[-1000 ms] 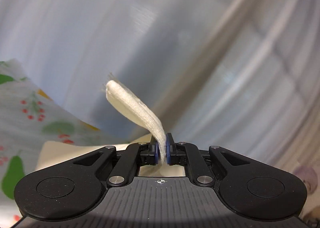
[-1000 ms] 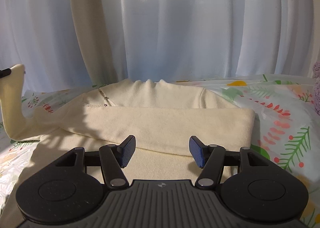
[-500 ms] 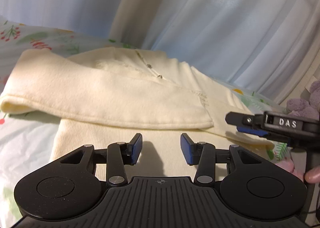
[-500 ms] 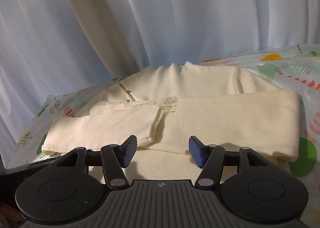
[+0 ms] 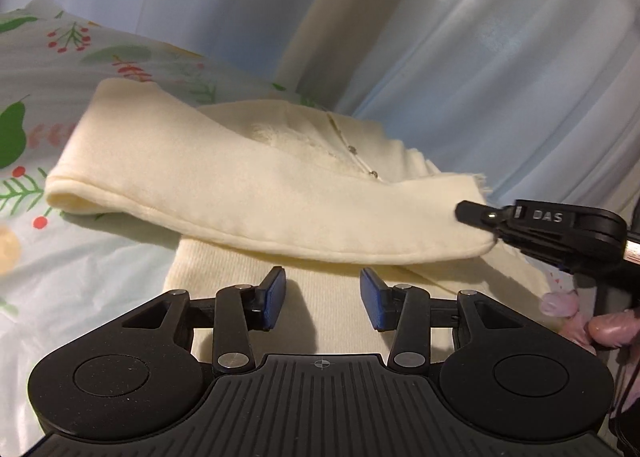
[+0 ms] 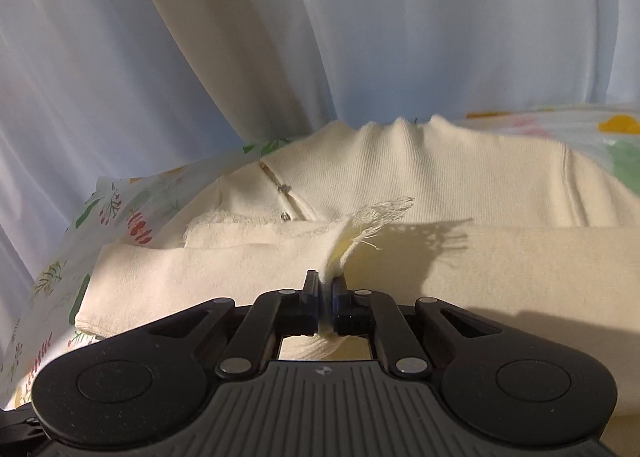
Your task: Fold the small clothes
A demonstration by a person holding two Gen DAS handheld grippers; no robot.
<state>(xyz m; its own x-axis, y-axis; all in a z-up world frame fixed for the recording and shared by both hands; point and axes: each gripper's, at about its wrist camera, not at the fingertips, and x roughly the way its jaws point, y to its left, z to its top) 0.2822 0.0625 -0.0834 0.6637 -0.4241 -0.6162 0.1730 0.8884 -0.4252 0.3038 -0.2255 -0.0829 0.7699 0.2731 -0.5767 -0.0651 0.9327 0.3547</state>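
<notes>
A cream sweater (image 6: 432, 173) lies flat on a floral bedsheet (image 5: 60, 281), collar towards the curtain. One sleeve (image 5: 260, 201) is folded across its chest. My right gripper (image 6: 329, 283) has its jaws closing tight on that sleeve's frayed cuff (image 6: 372, 217), and the fabric is pinched between the pads. In the left wrist view the right gripper (image 5: 466, 213) comes in from the right and bites the sleeve's end. My left gripper (image 5: 322, 289) hovers open over the sweater's lower body with nothing between its fingers. The other sleeve (image 6: 528, 269) lies across under the cuff.
Pale curtains (image 5: 480, 57) hang close behind the bed's far edge. A person's fingers (image 5: 608, 331) hold the right gripper's handle at the right edge. Bare sheet shows to the left of the sweater.
The left gripper let go of the sleeve, opened and sank towards the sweater. The right gripper slid left along the sweater and shut on the sleeve's frayed cuff.
</notes>
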